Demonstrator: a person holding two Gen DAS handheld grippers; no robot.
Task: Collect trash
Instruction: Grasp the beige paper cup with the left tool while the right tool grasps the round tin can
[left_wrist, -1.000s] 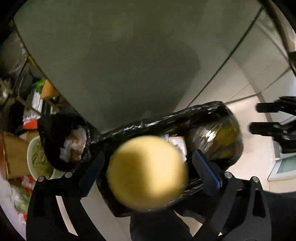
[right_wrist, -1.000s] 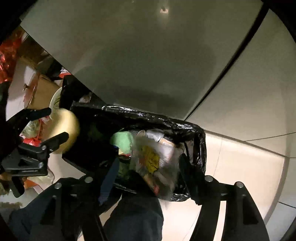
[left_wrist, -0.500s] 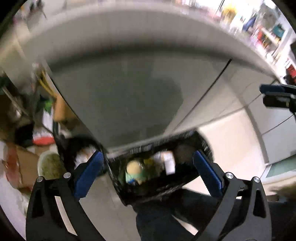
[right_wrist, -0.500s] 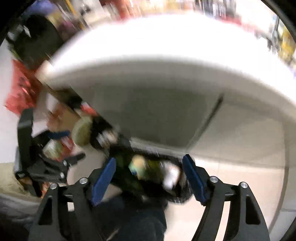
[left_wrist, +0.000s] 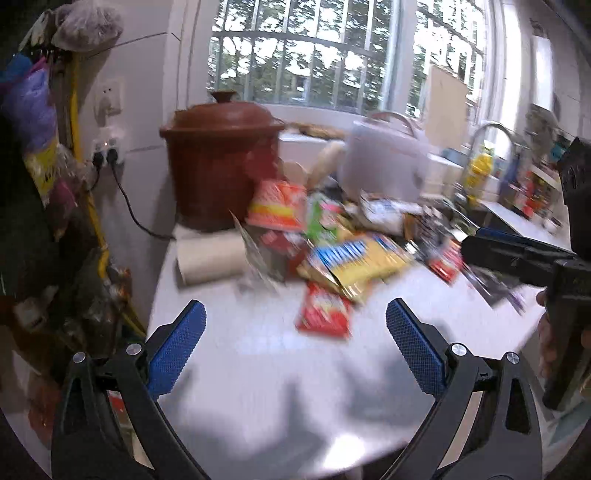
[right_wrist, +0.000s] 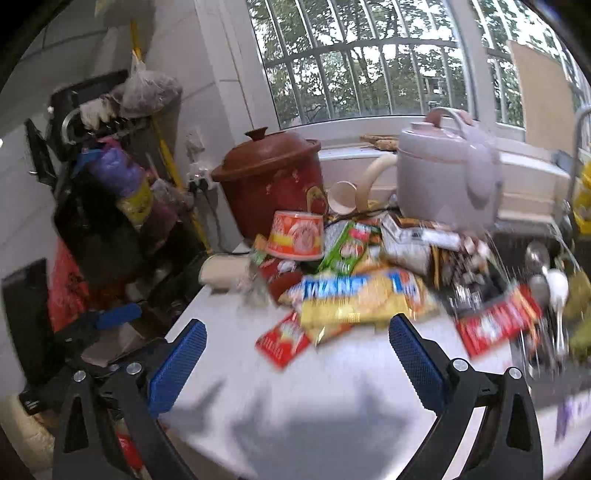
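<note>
both the left gripper (left_wrist: 295, 325) and right gripper (right_wrist: 297, 343) hang spread and empty, the right's jaws just widened, over wrappers (right_wrist: 354, 295) heaped on the white counter (right_wrist: 332, 387).

Barred window (right_wrist: 354, 62) above white counter (right_wrist: 332, 398)

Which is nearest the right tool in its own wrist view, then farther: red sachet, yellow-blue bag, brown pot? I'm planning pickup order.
1. Red sachet, on the counter just ahead of the right tool.
2. Yellow-blue bag, behind it.
3. Brown pot, back by the window.
</note>
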